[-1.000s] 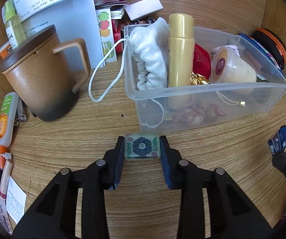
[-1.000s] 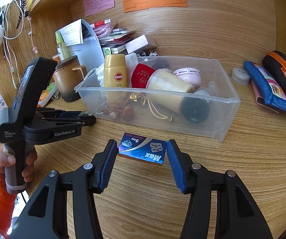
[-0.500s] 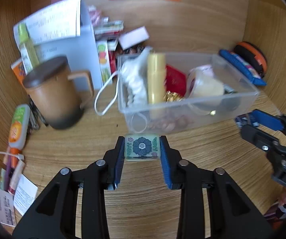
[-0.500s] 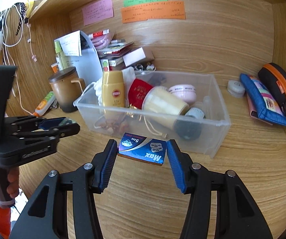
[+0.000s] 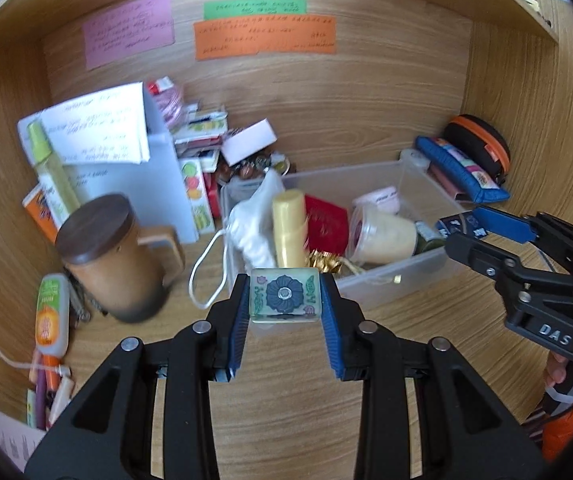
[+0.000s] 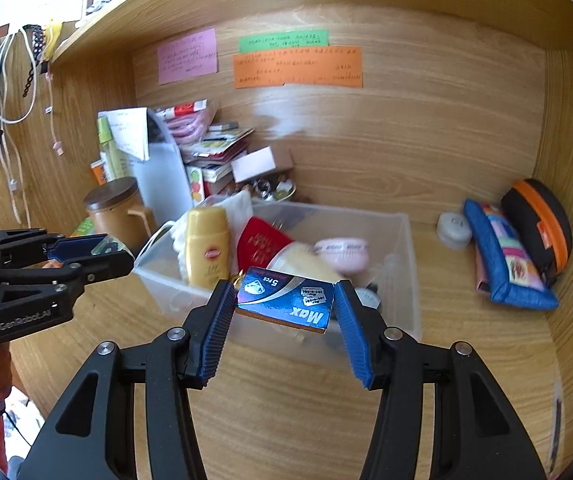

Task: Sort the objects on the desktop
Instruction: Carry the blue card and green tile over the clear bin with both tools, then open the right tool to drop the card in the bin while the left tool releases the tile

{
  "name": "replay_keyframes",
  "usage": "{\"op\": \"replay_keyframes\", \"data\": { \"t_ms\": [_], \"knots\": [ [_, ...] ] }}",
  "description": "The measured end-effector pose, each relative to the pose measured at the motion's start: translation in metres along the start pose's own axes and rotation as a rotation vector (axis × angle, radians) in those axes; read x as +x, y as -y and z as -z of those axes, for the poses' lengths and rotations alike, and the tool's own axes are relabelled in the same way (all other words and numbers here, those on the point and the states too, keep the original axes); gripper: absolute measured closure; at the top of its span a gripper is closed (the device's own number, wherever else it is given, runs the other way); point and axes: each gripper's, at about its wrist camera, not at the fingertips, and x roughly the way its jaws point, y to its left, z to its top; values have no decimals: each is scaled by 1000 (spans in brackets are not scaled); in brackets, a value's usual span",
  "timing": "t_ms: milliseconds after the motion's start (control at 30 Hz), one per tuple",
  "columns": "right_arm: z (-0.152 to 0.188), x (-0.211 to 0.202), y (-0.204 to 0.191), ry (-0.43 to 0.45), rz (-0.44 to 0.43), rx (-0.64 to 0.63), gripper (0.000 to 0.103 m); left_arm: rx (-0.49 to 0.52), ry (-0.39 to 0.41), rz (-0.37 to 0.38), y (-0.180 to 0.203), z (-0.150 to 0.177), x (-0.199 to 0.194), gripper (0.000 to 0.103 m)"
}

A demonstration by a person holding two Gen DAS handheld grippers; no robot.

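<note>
We read "Max" and "5 Pcs" on the blue box (image 6: 286, 304). The left claw (image 6: 98, 254) body carries "GenRobot.AI", and the right claw (image 5: 462, 226) body carries "DAS". The wall notes (image 6: 298, 66) are too blurred for us to read.

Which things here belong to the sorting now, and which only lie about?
In the job: left gripper holding flower tile; right gripper holding blue Max box; clear bin.

Lying about: lidded mug, blue pouch, wall notes.

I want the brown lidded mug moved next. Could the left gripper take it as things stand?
Probably not yet: the left gripper is shut on the floral tile, so its fingers are full. The brown lidded mug itself stands unobstructed on the desk.
</note>
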Motion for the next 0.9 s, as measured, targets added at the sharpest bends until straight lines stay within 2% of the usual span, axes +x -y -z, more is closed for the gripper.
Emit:
{"op": "replay_keyframes", "data": {
  "t_ms": [233,400,900],
  "knots": [
    [-16,16,11,-5,23,-13,55,4,-14,62,5,-22,22,70],
    [-16,35,19,-48,25,-17,55,7,-49,93,10,-29,46,70],
    [-3,63,31,-137,11,-23,55,29,-133,148,28,-26,88,70]
  ]
}}
